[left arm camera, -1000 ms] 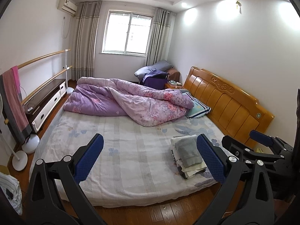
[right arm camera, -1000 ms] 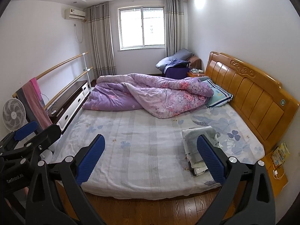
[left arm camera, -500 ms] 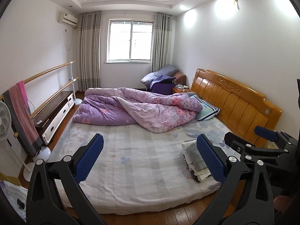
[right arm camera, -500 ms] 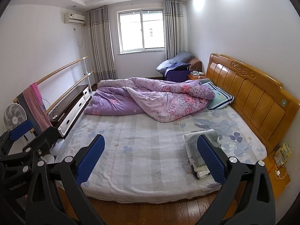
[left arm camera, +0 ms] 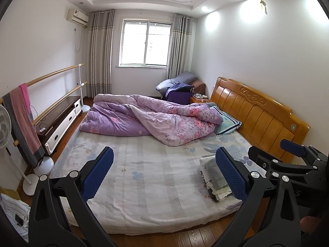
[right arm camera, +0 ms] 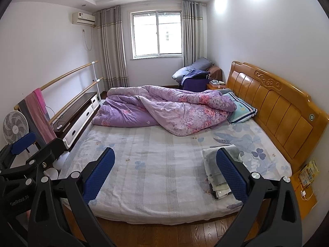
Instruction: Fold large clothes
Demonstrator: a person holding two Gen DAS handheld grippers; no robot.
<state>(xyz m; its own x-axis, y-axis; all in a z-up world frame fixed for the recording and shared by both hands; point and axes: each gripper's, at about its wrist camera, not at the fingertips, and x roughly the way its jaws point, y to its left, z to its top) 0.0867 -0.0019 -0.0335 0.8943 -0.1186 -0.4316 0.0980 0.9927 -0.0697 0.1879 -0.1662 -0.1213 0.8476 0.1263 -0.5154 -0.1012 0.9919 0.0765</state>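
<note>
Both the left gripper point(left arm camera: 164, 173) and right gripper point(right arm camera: 165, 171) hold blue-padded jaws spread, empty. Beyond, a folded stack of grey and white clothes point(right arm camera: 220, 170), partly hidden behind one pad, lies on the floral-sheeted bed point(right arm camera: 160, 164).

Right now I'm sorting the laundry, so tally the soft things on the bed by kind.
Quilts: 1, purple floral quilt
Pillows: 1, striped pillow
Stacks of folded clothes: 1, clothes stack
Total: 3

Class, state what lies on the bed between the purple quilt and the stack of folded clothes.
Only bare flowered sheet separates the purple quilt from the folded clothes; both wrist views show it.
</note>
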